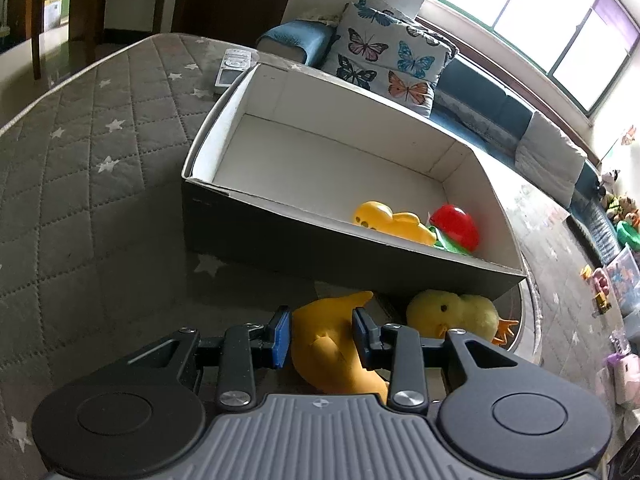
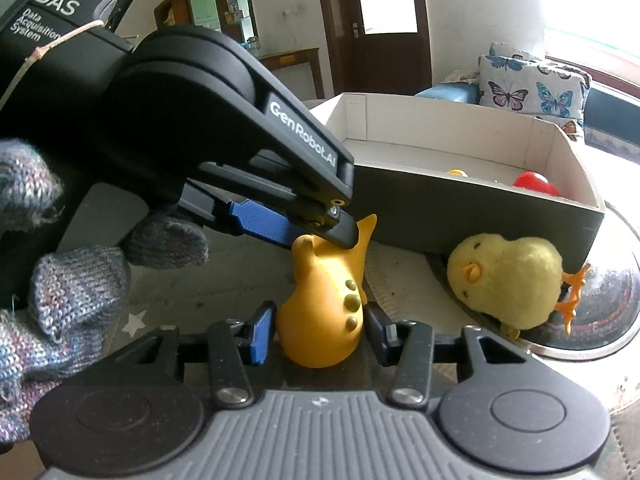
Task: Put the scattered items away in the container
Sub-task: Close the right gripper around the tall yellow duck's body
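Observation:
An orange rubber duck-like toy [image 1: 332, 344] [image 2: 320, 288] stands on the table in front of a dark cardboard box [image 1: 320, 248] [image 2: 440, 208] with a white inside. My left gripper [image 1: 322, 320] [image 2: 324, 242] reaches in from the left and is shut on the toy's narrow upper part. My right gripper [image 2: 320, 328] has its pads against the toy's fat lower body. A yellow plush chick [image 1: 452, 314] [image 2: 508, 276] lies on its side against the box's front wall, right of the toy. Inside the box lie a yellow toy [image 1: 384, 220] and a red one [image 1: 456, 224].
A grey quilted cloth with white stars [image 1: 100, 160] covers the round table. A remote control [image 1: 234, 66] lies behind the box. A sofa with a butterfly pillow [image 1: 384, 52] stands beyond. A knit-gloved hand [image 2: 60, 300] holds the left gripper. The table's shiny rim [image 2: 600, 320] runs at right.

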Tool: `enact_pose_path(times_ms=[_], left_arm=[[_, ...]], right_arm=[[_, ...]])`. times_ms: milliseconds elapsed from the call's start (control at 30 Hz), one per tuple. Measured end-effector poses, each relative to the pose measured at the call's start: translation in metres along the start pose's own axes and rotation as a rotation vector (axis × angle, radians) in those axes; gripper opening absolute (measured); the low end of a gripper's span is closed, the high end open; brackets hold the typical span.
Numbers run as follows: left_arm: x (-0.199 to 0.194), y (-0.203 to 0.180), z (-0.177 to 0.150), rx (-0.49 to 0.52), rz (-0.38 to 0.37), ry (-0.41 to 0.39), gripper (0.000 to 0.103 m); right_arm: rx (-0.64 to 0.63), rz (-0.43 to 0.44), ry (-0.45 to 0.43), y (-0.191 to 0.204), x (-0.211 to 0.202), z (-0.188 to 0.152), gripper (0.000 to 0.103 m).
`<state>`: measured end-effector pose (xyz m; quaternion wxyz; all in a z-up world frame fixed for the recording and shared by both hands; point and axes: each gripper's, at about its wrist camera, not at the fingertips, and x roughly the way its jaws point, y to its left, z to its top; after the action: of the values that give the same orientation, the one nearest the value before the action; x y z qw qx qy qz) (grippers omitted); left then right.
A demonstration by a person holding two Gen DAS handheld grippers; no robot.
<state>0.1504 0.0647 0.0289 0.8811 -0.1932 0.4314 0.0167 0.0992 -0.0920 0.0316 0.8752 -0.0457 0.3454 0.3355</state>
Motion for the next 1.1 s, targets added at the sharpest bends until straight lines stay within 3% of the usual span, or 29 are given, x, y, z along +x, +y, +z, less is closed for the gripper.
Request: enact_pose_path(times_ms=[400,667,833,1100], left_arm=[[0.000,0.006,0.003,-0.056,-0.018,0.031,0.040],[-0.005,0.009,-0.003,-0.088,-0.044,0.023,0.036],[-0.017,0.007,-0.006,-0.102,-0.070,0.003,0.024],[-0.024,0.003,-0.003,-0.103,-0.098,-0.013,0.026]], right_arm=[[0.017,0.001,0.000,0.002,-0.006,-0.002,0.044],[0.014,-0.003,-0.003,0.004,-0.011,-0.005,0.044],[0.021,-0.009,-0.016,0.003,-0.019,-0.007,0.044],[-0.005,-0.035,-0.049,0.005,-0.030,-0.002,0.044]])
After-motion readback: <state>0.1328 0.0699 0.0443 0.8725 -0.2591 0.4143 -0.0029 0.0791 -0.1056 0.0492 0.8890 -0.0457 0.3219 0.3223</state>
